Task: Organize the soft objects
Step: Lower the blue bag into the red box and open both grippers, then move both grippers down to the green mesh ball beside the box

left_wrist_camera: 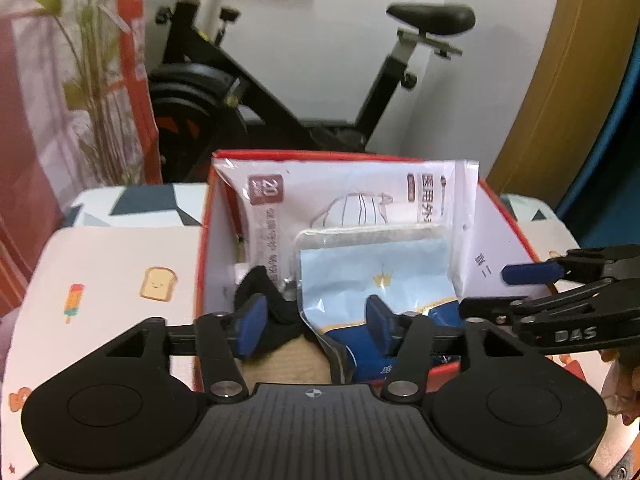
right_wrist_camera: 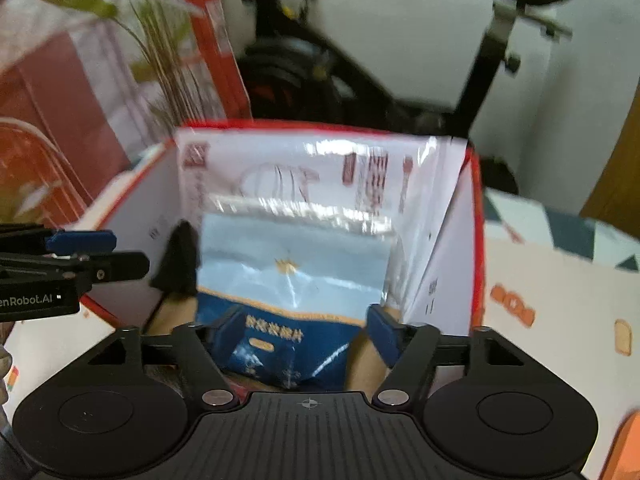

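Packets stand upright in the box, mask pack behind blue pouch, saving room; my left gripper and right gripper hover, jaws spread, empty.

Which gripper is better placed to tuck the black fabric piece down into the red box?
Left. The left gripper has its jaws open right at the black fabric piece, one blue pad beside it. The right gripper is open too, but faces the blue packet.
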Demonstrator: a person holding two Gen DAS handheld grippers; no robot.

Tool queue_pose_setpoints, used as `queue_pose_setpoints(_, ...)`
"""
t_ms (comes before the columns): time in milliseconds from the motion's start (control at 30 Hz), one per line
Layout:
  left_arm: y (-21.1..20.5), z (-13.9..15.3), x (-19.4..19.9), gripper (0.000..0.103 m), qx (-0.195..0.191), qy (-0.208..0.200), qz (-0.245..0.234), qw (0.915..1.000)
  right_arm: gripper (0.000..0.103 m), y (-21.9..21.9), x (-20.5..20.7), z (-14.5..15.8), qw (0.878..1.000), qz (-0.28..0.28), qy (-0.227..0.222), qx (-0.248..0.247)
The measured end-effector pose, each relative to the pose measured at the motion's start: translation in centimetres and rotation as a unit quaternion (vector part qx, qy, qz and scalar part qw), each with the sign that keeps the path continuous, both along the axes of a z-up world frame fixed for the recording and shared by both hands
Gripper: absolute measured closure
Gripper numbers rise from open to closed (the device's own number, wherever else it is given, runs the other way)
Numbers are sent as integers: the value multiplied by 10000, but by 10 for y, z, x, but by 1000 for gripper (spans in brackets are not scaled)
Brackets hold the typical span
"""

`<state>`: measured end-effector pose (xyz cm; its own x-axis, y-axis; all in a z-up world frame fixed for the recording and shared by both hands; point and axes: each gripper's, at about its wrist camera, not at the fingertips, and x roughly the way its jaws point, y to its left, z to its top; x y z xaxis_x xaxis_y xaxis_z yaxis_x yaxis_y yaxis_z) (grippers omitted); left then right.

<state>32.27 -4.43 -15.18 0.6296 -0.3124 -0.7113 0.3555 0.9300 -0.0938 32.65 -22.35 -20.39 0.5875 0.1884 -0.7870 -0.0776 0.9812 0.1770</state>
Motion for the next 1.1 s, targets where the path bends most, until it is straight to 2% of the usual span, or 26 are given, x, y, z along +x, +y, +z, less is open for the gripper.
queue_pose_setpoints(33, 3, 2, -7, 35, -34, -94, 6, 10000, 27, 0, -8, 6, 9998, 12, -181, -15)
queue_pose_setpoints(100, 10, 4, -20, 26, -168, -237, 0, 9996, 23, -4, -22, 13, 9986, 45, -536, 0)
queue_pose_setpoints(167, 17, 3, -30, 13, -309, -235, 35, 9992, 15, -7, -39, 18, 9952, -32, -975, 111)
queue_pose_setpoints(267, 27, -2, -46, 12, -452, -201, -4, 9988, 4, -16, -58, 19, 9902, -157, -1320, 431)
queue_pose_setpoints(333, 31, -6, -58, 10, -432, -210, -21, 9988, 1, -20, -72, 19, 9868, -196, -1547, 433)
queue_pose_setpoints(467, 34, -12, -78, 8, -354, -244, -92, 9990, 0, -20, -98, 18, 9820, -156, -1861, 272)
queue_pose_setpoints(733, 31, -31, -111, 8, -339, -176, -35, 9993, 1, -15, -143, 4, 9804, -26, -1910, 472)
queue_pose_setpoints(933, 24, -49, -129, 9, -504, 143, -110, 9986, 11, -10, -159, -21, 9861, 229, -1592, 407)
queue_pose_setpoints(1000, 22, -53, -133, 11, -599, 231, -143, 9978, 13, -11, -164, -29, 9877, 239, -1475, 466)
queue_pose_setpoints(1100, 19, -60, -135, 25, -802, 426, -310, 9954, 24, -9, -169, -40, 9899, 280, -1281, 545)
